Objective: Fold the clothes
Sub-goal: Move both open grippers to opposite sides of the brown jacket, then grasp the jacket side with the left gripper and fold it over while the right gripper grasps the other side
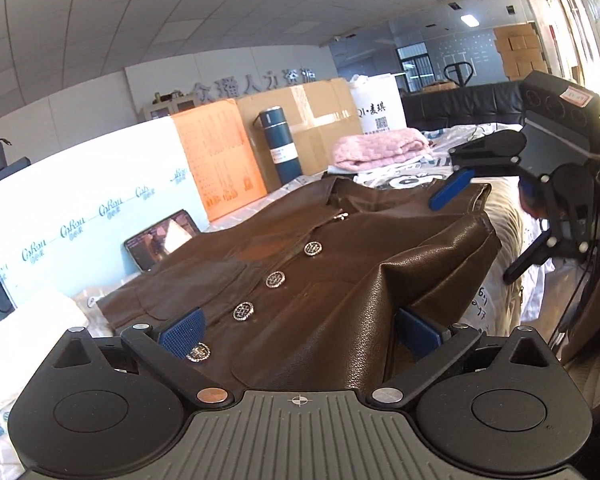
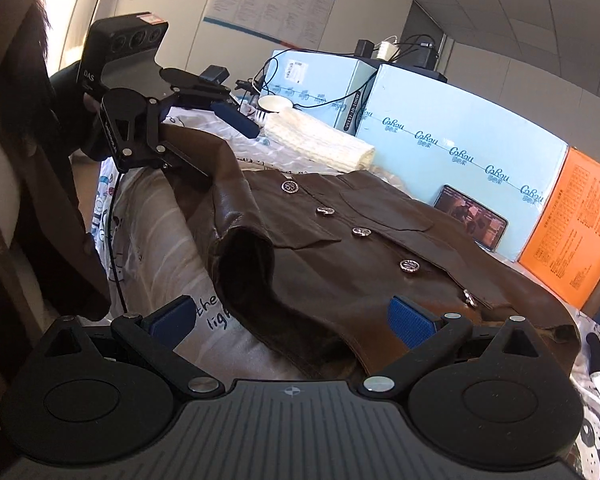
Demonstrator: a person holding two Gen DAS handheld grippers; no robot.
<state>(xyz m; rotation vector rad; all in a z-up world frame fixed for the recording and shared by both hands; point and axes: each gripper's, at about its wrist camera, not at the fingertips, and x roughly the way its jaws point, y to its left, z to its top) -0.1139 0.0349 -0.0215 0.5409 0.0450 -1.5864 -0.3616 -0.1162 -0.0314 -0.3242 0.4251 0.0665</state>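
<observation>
Folding step: judging by the layout, an early side fold is in hand; the brown faux-leather buttoned jacket (image 1: 300, 280) lies front-up, still mostly spread across the bed with the printed white sheet (image 2: 156, 216).

Jacket position: it fills the centre of both views, collar toward the upper middle of the left wrist frame, with one edge raised into a stiff ridge at lower right of that frame.

Left tool (image 1: 300, 332): its blue pads stand wide apart, with the lifted hem fold between them; the right pad touches the fabric, the left pad does not, so it is open and not clamping.

Right tool (image 2: 292, 320): also spread wide, straddling the jacket's edge near the armhole at lower centre; nothing pinched.

Next move: probably each tool must close on its section of the edge, then both carry it across toward the button line together, keeping it taut.

Material: thick, grained, slightly glossy leatherette; it holds creases and tents rather than draping, so I expect it to spring back unless pressed flat.

Silver round filigree buttons (image 1: 275, 279): a row of raised metal discs down the front; they could make the fold sit lumpy.

Flap pocket (image 2: 384, 208): flat, stitched, in the middle of the right wrist frame.

Neighbours: a folded pink knit garment (image 1: 380, 148) at upper centre-right, a cream ribbed knit roll (image 2: 320, 146) at upper middle of the right view.
</observation>
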